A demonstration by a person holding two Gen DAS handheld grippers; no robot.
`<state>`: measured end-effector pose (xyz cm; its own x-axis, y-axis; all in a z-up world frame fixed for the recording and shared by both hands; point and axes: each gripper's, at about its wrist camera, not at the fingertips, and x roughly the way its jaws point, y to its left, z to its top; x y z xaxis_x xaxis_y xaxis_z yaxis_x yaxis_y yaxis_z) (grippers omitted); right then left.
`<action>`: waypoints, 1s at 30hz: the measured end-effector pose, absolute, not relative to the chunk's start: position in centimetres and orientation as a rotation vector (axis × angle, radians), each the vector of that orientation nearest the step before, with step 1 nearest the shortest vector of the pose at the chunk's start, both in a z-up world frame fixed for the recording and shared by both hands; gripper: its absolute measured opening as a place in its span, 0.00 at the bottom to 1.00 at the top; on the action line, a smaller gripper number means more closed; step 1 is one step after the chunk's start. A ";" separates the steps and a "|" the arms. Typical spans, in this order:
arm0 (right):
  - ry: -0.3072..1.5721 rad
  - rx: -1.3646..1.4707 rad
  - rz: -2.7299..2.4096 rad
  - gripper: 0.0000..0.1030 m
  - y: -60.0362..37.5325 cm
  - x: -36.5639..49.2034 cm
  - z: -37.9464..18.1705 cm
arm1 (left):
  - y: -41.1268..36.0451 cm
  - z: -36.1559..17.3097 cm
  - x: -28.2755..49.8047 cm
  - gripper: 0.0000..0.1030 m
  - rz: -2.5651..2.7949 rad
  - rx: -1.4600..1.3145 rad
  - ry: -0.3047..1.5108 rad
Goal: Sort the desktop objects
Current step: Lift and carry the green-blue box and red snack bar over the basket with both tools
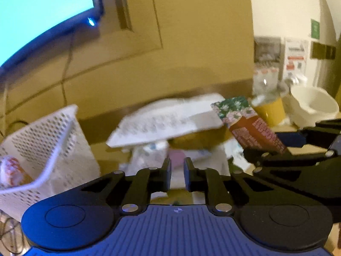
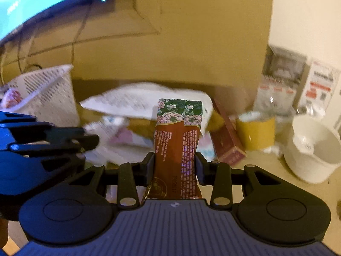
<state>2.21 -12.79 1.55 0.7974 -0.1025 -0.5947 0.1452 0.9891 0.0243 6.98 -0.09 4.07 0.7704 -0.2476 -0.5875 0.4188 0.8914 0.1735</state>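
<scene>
My right gripper (image 2: 174,159) is shut on a tall red-brown packet (image 2: 178,132) with a green floral top, held upright above the desk. The same packet (image 1: 245,123) shows tilted at the right of the left wrist view, in the right gripper (image 1: 277,147). My left gripper (image 1: 177,166) is shut, with only a thin slit between its pads and nothing in it. It also shows at the left edge of the right wrist view as the left gripper (image 2: 89,143). A white perforated basket (image 1: 53,140) stands at the left and holds a red-and-white wrapped item (image 1: 10,170).
A heap of white printed paper (image 1: 166,121) and wrappers lies in the middle of the desk. A yellow cup (image 2: 255,134), a red box (image 2: 228,143) and a white pot (image 2: 313,149) stand at the right. A lit monitor (image 1: 42,10) hangs at the upper left.
</scene>
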 end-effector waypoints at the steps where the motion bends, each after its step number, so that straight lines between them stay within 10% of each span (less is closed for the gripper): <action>1: 0.621 0.065 -0.120 0.43 -12.5 2.3 2.1 | 0.1 4.8 7.0 0.21 -0.361 0.294 0.578; 4: 0.582 0.056 -0.093 0.43 -11.7 2.9 3.6 | 0.8 6.3 7.3 0.23 -0.330 0.284 0.537; 9: 0.584 0.051 -0.110 0.42 -12.1 3.7 3.1 | 3.0 5.0 7.2 0.89 -0.301 0.234 0.500; 30: 0.719 0.051 -0.067 0.42 -12.9 3.2 -3.6 | 3.2 -7.9 8.8 0.83 -0.105 0.194 0.876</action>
<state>3.16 -12.93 -3.64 0.7508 -0.0438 -0.6591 0.0790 0.9966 0.0237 8.81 3.16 -7.94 0.6362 -0.0117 -0.7714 0.1702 0.9774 0.1256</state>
